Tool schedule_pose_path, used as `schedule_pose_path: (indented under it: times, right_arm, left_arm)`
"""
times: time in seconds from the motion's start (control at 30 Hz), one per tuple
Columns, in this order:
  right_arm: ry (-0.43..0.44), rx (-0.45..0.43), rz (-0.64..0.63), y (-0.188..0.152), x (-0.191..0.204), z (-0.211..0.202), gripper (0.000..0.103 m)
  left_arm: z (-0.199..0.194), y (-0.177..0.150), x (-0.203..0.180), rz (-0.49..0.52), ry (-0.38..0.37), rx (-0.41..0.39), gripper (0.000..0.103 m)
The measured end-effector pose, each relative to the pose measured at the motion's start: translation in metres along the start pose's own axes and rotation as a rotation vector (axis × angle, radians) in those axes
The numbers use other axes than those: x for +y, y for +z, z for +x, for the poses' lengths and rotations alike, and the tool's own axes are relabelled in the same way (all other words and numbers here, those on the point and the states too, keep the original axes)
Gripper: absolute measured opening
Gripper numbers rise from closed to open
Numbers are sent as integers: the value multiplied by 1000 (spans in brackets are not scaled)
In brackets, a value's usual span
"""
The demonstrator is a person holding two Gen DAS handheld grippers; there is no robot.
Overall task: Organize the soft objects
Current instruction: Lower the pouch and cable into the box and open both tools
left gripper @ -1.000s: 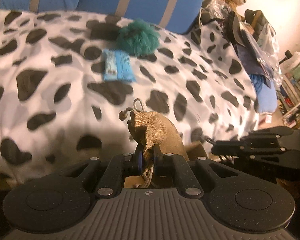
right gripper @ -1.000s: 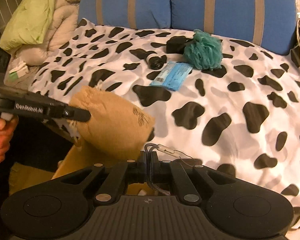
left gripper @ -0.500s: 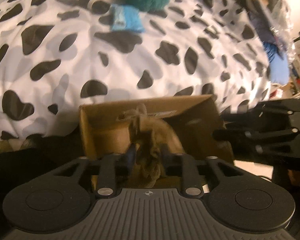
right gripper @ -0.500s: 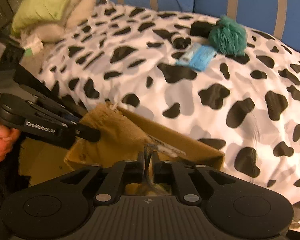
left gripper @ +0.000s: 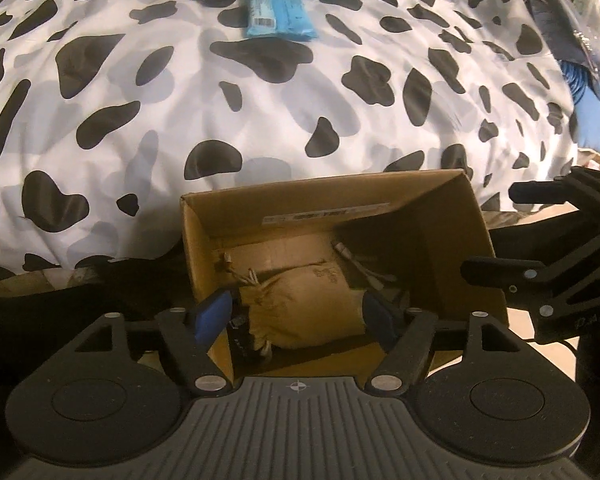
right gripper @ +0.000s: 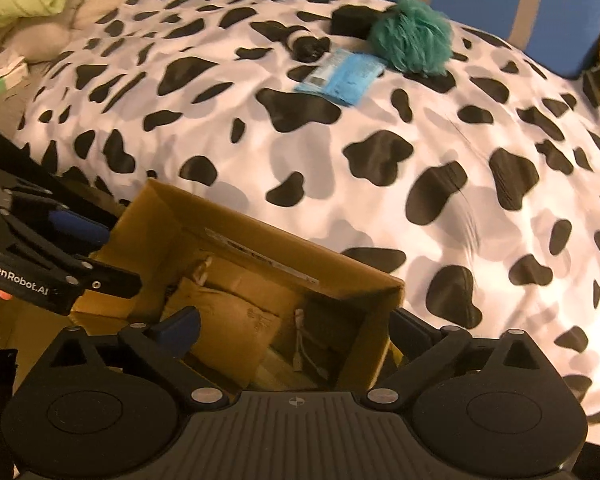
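Burlap pouch (left gripper: 306,310) loose in cardboard box (left gripper: 440,216) (uncrowded); both claws just spread, released.

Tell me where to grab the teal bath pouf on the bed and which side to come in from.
Take the teal pouf from above, across its fluffy middle: it is a rounded, squashy ball. Come from its open right side; the blue packet and a black block crowd its left.

right gripper (right gripper: 296,330): jaws just opened, empty | burlap pouch (right gripper: 228,320): inside cardboard box (right gripper: 260,256)
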State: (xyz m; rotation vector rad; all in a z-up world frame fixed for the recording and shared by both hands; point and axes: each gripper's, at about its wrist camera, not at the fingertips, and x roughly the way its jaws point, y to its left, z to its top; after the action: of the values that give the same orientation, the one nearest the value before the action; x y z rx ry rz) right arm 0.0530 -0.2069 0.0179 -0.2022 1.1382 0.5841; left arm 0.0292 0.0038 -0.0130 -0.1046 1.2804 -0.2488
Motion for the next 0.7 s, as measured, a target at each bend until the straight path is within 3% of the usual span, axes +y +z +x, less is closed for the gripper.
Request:
schedule_pose_path:
  times: [0.3,0.7]
  right_arm:
    - [-14,24,-32,1,7,6,100]
    - [-31,7,35,3,-5,4,101]
  left_arm:
    - [-1,8,-4,18,-10,-20,72]
    - [-5,10,-8,28,-10,-56,72]
